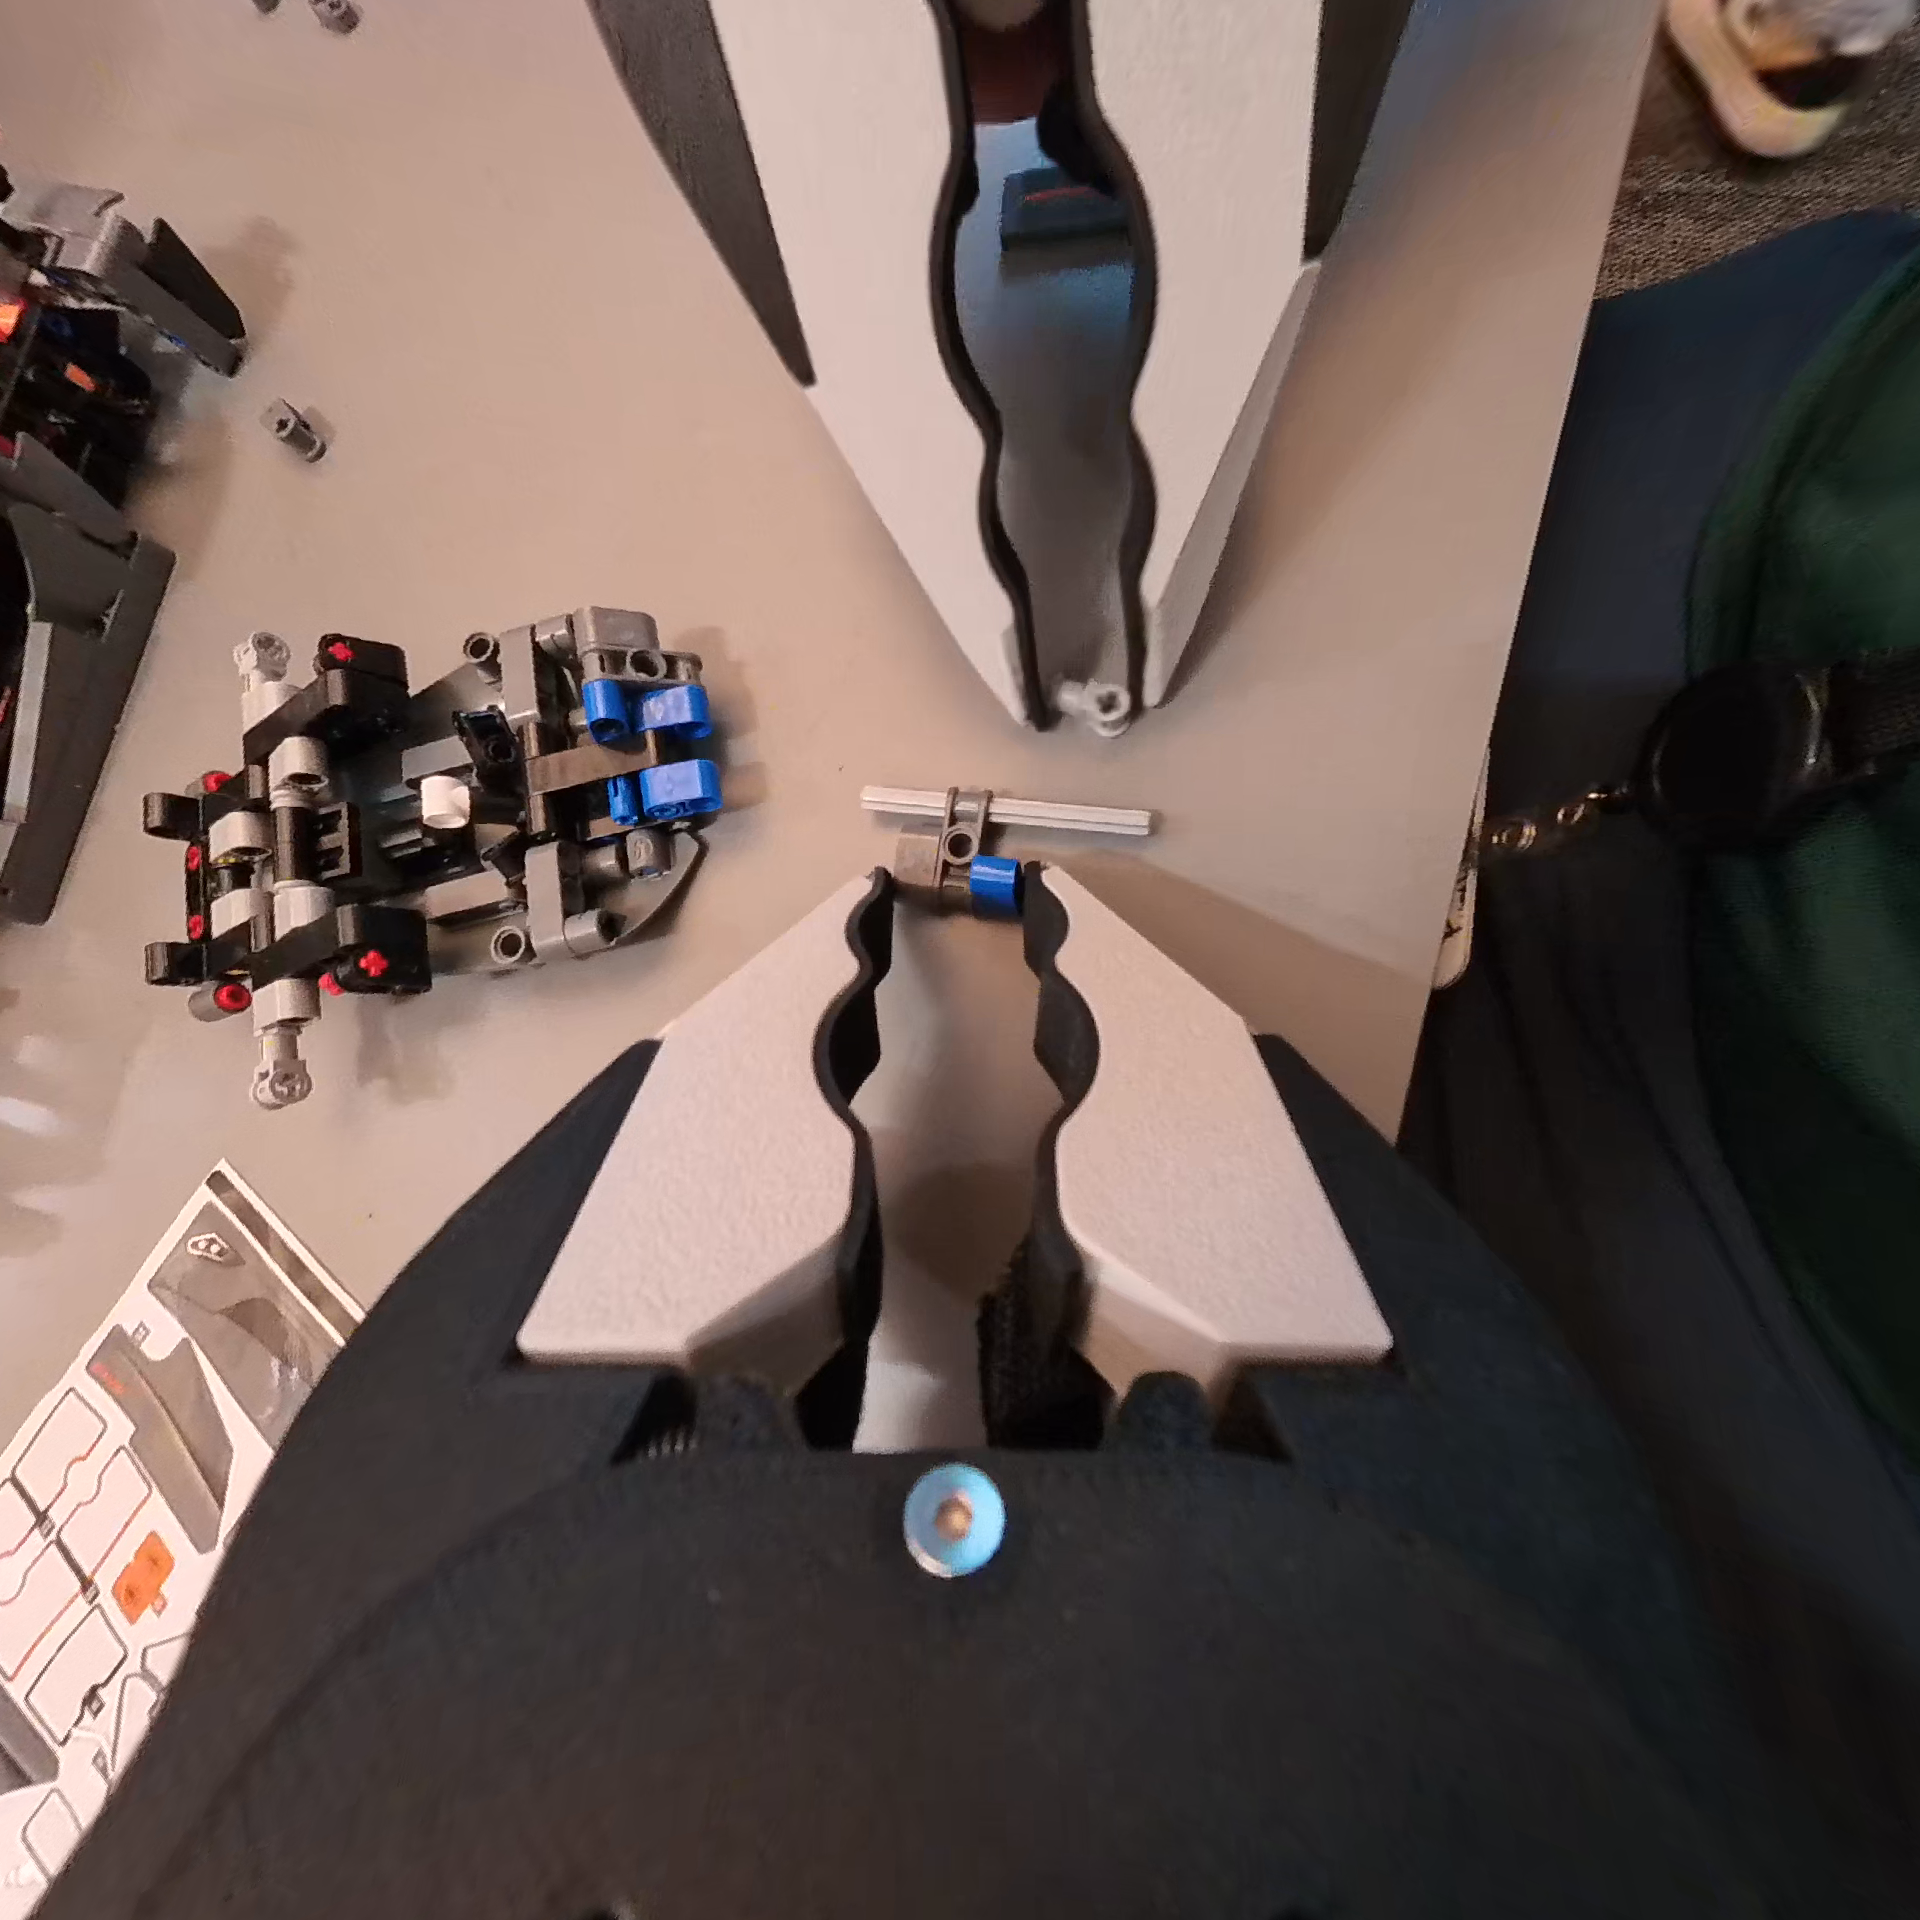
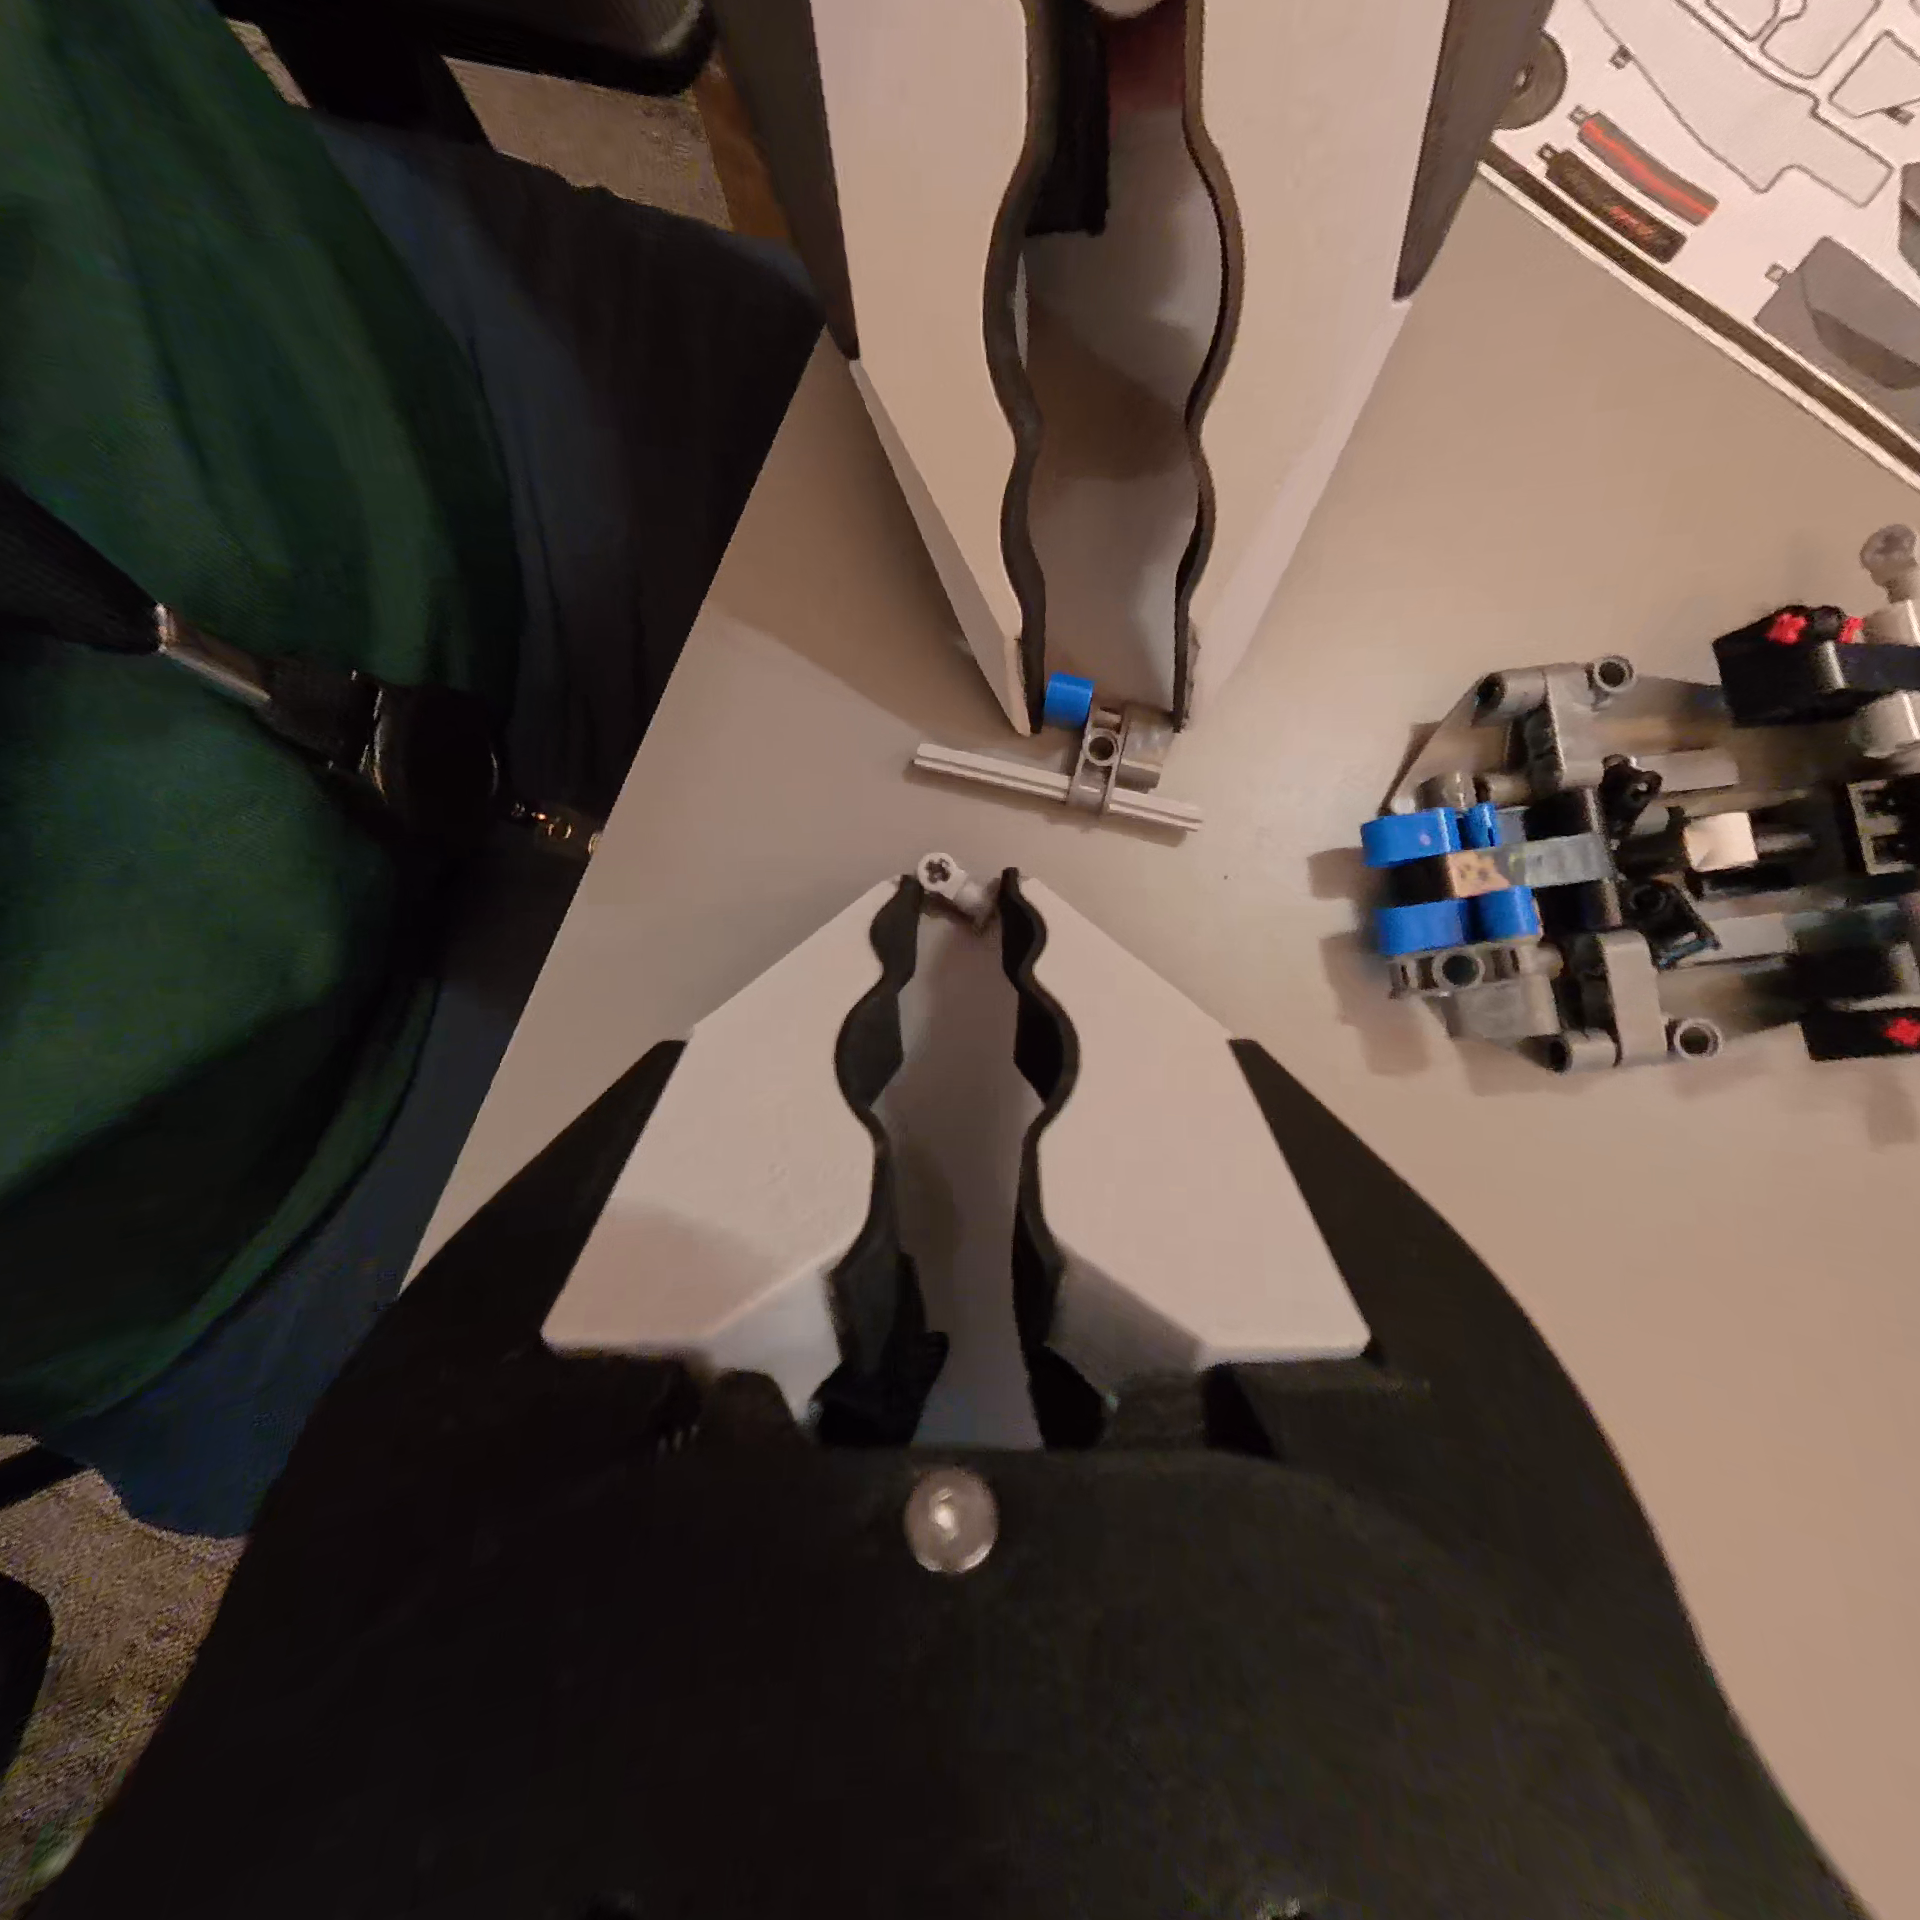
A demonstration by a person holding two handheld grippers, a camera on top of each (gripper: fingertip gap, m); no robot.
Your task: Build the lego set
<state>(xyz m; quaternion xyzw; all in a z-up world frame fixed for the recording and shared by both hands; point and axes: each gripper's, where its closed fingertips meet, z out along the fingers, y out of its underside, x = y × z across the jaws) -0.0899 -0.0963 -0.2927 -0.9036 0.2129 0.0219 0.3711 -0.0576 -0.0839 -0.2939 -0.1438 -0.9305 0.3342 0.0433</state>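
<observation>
On the grey table (image 1: 520,468), the part-built chassis (image 1: 436,821) sits aside. Left gripper (image 1: 951,894) clamps the axle subassembly (image 1: 966,847), presenting its light axle crosswise; right gripper (image 2: 961,894) pinches a small grey connector (image 2: 951,883) facing it, apparently for mating.

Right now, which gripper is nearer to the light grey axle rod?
Left. The left gripper grips the grey-and-blue connector threaded on the axle rod, right beside it. The right gripper holds a small grey pin just short of the rod.
</observation>
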